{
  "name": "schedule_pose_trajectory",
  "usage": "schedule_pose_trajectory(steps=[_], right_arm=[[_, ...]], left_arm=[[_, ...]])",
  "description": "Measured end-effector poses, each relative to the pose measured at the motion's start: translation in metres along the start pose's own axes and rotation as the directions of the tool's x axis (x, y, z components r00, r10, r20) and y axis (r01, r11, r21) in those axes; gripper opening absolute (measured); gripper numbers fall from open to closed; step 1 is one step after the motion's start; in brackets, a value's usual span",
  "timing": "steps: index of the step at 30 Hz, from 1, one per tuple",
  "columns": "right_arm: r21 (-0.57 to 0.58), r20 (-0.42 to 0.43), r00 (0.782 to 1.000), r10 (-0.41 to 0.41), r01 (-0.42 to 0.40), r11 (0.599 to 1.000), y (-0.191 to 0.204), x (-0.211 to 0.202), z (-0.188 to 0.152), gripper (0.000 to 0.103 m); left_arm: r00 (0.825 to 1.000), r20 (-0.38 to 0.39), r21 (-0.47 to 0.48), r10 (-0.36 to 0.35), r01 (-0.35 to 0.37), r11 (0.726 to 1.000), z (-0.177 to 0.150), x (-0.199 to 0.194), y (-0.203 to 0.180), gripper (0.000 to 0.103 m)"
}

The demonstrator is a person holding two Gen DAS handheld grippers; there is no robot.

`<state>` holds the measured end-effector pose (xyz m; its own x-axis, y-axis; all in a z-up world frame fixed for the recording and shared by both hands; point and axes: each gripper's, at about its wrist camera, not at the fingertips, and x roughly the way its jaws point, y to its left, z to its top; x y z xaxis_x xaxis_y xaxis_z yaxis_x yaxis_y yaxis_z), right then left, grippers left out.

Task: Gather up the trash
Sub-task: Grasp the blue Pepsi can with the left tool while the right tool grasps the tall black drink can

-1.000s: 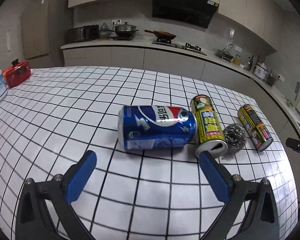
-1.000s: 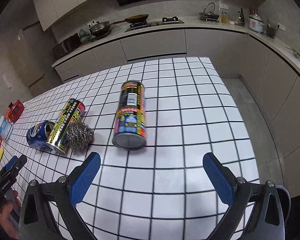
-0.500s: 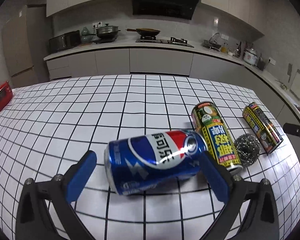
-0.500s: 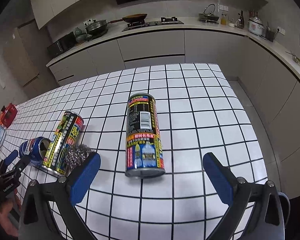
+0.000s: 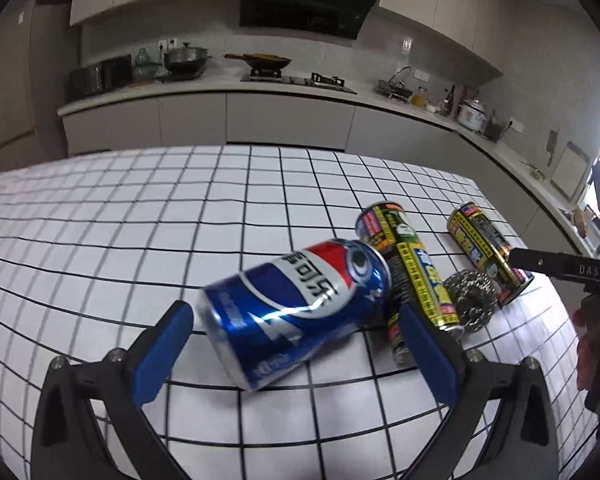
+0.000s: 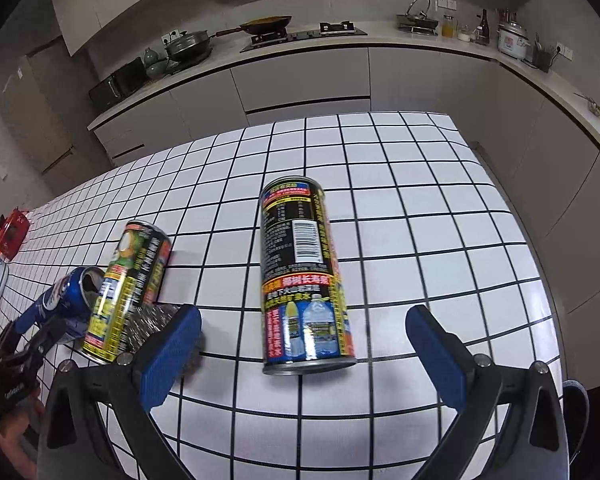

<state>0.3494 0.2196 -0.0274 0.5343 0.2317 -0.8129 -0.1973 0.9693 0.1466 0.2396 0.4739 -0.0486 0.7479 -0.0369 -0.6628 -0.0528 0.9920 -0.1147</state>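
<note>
- My left gripper (image 5: 290, 350): jaws spread wide, low over the table (image 5: 180, 208), holding nothing.
- Blue soda can (image 5: 296, 308): lying on its side on the white grid-patterned table, sitting in the gap between my left gripper's blue pads (image 5: 162, 354); whether either pad touches it I cannot tell.
- Yellow-and-black can (image 5: 410, 276): on its side just right of the soda can, touching or nearly touching its top end.
- Steel scouring ball (image 5: 470, 300): tucked between the yellow-and-black can and the next can.
- Black-and-yellow can (image 5: 488, 252): on its side, farthest right in the left view.
- My right gripper (image 6: 302, 360): jaws spread wide, empty, with that same black-and-yellow can (image 6: 302, 276) lying lengthwise ahead, its near end reaching between the pad tips, apart from both.
- Red box (image 6: 12, 232): far left edge of the table, well apart from the cans.
</note>
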Motion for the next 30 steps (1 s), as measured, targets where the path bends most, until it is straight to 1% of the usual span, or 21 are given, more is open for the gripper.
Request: schedule_pose_trajectory(steps=[4,8,11,13,16,17,19,20,21,24,25,29,30], right_arm=[[-0.011,0.006,1.000,0.013,-0.013,1.000,0.009,-0.002,-0.002,0.103],[-0.020,0.006,1.000,0.015,-0.014,1.000,0.010,-0.006,-0.005,0.103],[-0.018,-0.009,1.000,0.015,-0.016,1.000,0.004,-0.005,-0.005,0.103],[-0.016,-0.001,1.000,0.018,-0.018,1.000,0.001,-0.008,-0.005,0.103],[0.000,0.003,1.000,0.023,-0.023,1.000,-0.004,-0.013,-0.005,0.103],[-0.008,0.003,1.000,0.020,-0.020,1.000,-0.004,-0.014,-0.005,0.103],[-0.027,0.010,1.000,0.007,-0.007,1.000,-0.005,-0.017,-0.006,0.103],[-0.022,0.013,1.000,0.009,-0.009,1.000,-0.008,-0.019,-0.007,0.103],[-0.011,0.014,1.000,0.014,-0.014,1.000,-0.012,-0.020,-0.007,0.103],[0.010,0.020,1.000,0.024,-0.024,1.000,-0.018,-0.021,-0.007,0.103],[0.014,0.017,1.000,0.026,-0.026,1.000,-0.019,-0.020,-0.007,0.103],[0.007,0.009,1.000,0.025,-0.026,1.000,-0.017,-0.018,-0.011,0.103],[0.008,0.003,1.000,0.026,-0.026,1.000,-0.016,-0.017,-0.011,0.103]], left_arm=[[1.000,-0.009,0.037,0.029,-0.028,0.999,0.003,0.001,0.010,0.103],[0.998,-0.046,0.096,-0.031,0.035,0.995,0.004,0.016,0.011,0.103],[0.997,-0.063,0.145,-0.052,0.061,0.988,0.007,0.025,0.003,0.103],[0.997,-0.055,0.165,-0.060,0.068,0.984,0.010,0.025,-0.003,0.103],[0.992,-0.083,0.146,-0.094,0.105,0.984,0.010,0.028,-0.008,0.101],[0.990,-0.088,0.137,-0.107,0.119,0.983,0.009,0.027,-0.009,0.099],[0.985,-0.106,0.123,-0.140,0.153,0.981,0.003,0.021,-0.013,0.096],[0.982,-0.102,0.121,-0.161,0.172,0.978,-0.001,0.015,-0.015,0.095],[0.982,-0.097,0.127,-0.161,0.172,0.977,-0.004,0.011,-0.018,0.095],[0.991,-0.061,0.193,-0.119,0.128,0.973,-0.002,0.008,-0.027,0.096],[0.991,-0.067,0.208,-0.117,0.129,0.970,0.000,0.011,-0.029,0.097],[0.981,-0.117,0.235,-0.155,0.179,0.955,0.005,0.031,-0.038,0.097],[0.978,-0.122,0.236,-0.168,0.193,0.953,0.005,0.034,-0.041,0.094]])
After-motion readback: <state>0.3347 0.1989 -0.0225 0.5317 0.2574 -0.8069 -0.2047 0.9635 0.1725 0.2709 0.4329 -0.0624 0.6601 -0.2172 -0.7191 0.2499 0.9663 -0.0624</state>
